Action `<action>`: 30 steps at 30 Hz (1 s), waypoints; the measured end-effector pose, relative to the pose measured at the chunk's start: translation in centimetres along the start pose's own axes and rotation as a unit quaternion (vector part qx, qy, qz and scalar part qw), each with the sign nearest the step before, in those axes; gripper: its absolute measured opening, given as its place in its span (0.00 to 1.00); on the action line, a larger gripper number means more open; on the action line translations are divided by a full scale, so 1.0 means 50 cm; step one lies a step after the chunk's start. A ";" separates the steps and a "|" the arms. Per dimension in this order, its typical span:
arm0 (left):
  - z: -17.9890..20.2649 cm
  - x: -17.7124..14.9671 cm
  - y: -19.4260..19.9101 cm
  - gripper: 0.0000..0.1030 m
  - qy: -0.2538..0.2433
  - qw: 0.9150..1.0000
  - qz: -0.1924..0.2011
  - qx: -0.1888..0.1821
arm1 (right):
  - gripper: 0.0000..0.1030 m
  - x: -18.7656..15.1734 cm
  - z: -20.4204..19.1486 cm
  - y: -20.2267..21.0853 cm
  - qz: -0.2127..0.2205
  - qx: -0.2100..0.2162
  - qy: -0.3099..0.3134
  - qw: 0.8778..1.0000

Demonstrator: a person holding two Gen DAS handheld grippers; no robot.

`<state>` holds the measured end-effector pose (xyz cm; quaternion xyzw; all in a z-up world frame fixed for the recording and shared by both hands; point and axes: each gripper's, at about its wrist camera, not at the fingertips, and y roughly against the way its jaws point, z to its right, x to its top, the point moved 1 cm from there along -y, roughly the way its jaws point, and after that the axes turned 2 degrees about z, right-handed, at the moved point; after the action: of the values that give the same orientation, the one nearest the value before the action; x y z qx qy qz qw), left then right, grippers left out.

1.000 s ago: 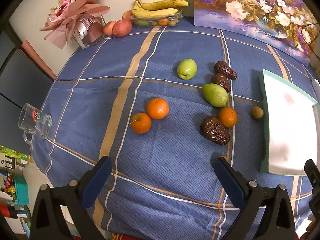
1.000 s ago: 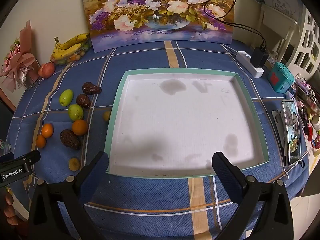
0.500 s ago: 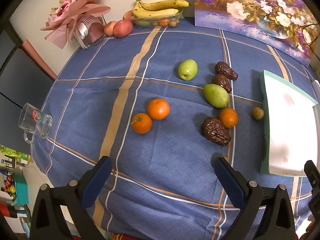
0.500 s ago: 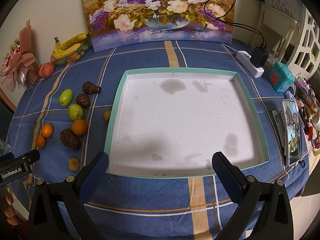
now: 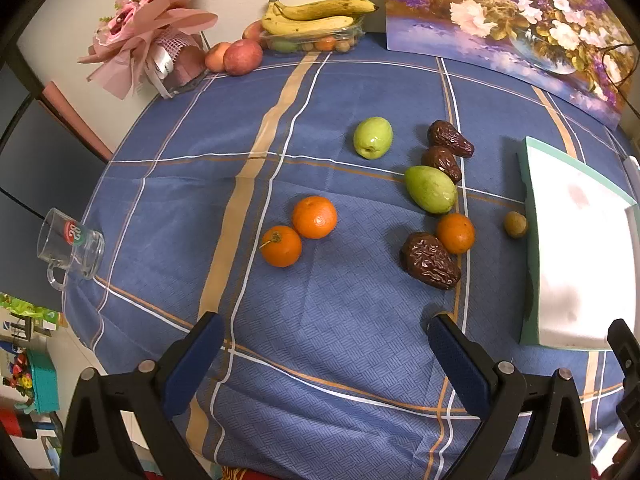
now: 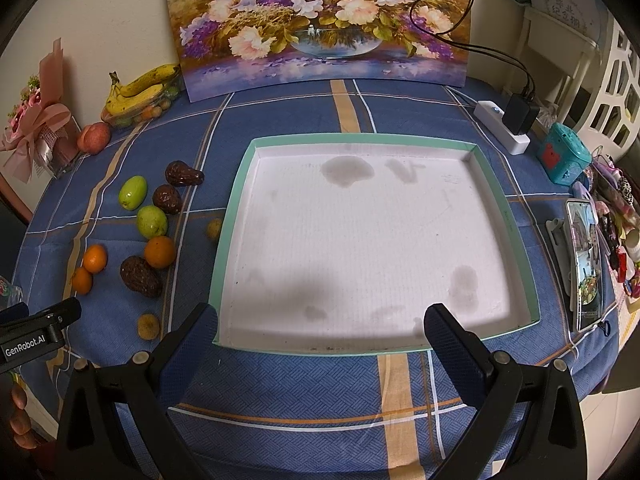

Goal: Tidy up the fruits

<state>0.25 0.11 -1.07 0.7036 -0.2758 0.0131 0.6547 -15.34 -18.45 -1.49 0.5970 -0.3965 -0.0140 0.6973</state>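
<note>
Loose fruit lies on the blue checked tablecloth: two oranges (image 5: 298, 230) side by side, a third orange (image 5: 455, 233), two green fruits (image 5: 373, 137) (image 5: 431, 189), three dark wrinkled dates (image 5: 430, 260) (image 5: 450, 139), and a small brown fruit (image 5: 515, 224) beside the tray. The white tray with a green rim (image 6: 236, 196) lies flat with only stains inside. My left gripper (image 5: 326, 356) is open and empty, held near the table's front edge, short of the fruit. My right gripper (image 6: 320, 340) is open and empty over the tray's near edge.
A glass mug (image 5: 70, 242) stands at the table's left edge. Bananas on a punnet (image 5: 316, 24), two apples (image 5: 236, 56) and a pink bouquet (image 5: 152, 46) sit at the back. A flower painting (image 6: 320, 24) leans on the wall. A power strip (image 6: 502, 130) and a phone (image 6: 586, 264) lie right of the tray.
</note>
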 end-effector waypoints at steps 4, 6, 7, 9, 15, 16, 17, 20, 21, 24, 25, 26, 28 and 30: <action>0.000 0.000 0.000 1.00 0.000 1.000 0.000 -0.001 | 1.00 0.001 0.000 0.000 0.000 0.000 0.000 1.000; 0.002 -0.001 0.000 1.00 -0.002 1.000 0.000 -0.003 | 1.00 0.001 0.000 0.000 -0.001 0.000 0.000 1.000; 0.003 -0.001 0.000 1.00 -0.002 1.000 0.000 -0.004 | 1.00 0.001 0.000 0.000 -0.001 0.000 0.000 1.000; 0.005 -0.002 0.000 1.00 -0.003 1.000 0.000 -0.005 | 1.00 0.001 0.000 -0.001 -0.001 0.000 0.000 1.000; 0.002 0.001 -0.002 1.00 0.000 1.000 -0.001 -0.008 | 1.00 0.001 0.001 -0.001 -0.001 0.000 -0.001 1.000; 0.002 0.001 -0.002 1.00 0.000 1.000 -0.001 -0.009 | 1.00 0.001 0.000 -0.001 -0.001 0.000 -0.001 1.000; 0.002 0.002 -0.002 1.00 0.000 1.000 -0.001 -0.009 | 1.00 0.001 0.000 -0.001 -0.001 0.000 -0.001 1.000; 0.002 0.002 -0.001 1.00 0.000 1.000 0.000 -0.012 | 1.00 0.001 0.000 -0.001 -0.002 0.000 0.000 1.000; 0.002 0.002 0.000 1.00 0.000 1.000 0.001 -0.013 | 1.00 0.001 0.000 -0.001 -0.002 0.000 0.000 1.000; 0.002 0.002 0.001 1.00 -0.001 1.000 0.003 -0.017 | 1.00 0.001 0.001 -0.001 -0.002 0.000 0.000 1.000; 0.003 0.002 0.002 1.00 -0.001 1.000 0.004 -0.020 | 1.00 0.001 0.001 -0.001 -0.002 0.000 -0.001 1.000; 0.004 0.002 0.004 1.00 -0.001 1.000 0.007 -0.023 | 1.00 0.001 0.001 -0.001 -0.002 0.000 -0.001 1.000; 0.004 0.003 0.007 1.00 -0.001 1.000 0.012 -0.028 | 1.00 0.001 0.001 -0.001 -0.002 0.000 -0.001 1.000; 0.004 0.005 0.009 1.00 0.000 0.999 0.015 -0.032 | 1.00 0.001 0.001 -0.002 -0.002 0.000 -0.001 1.000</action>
<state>0.18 -0.17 -0.58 0.6777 -0.2870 0.0139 0.6769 -15.31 -18.52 -1.53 0.5980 -0.3956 -0.0161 0.6969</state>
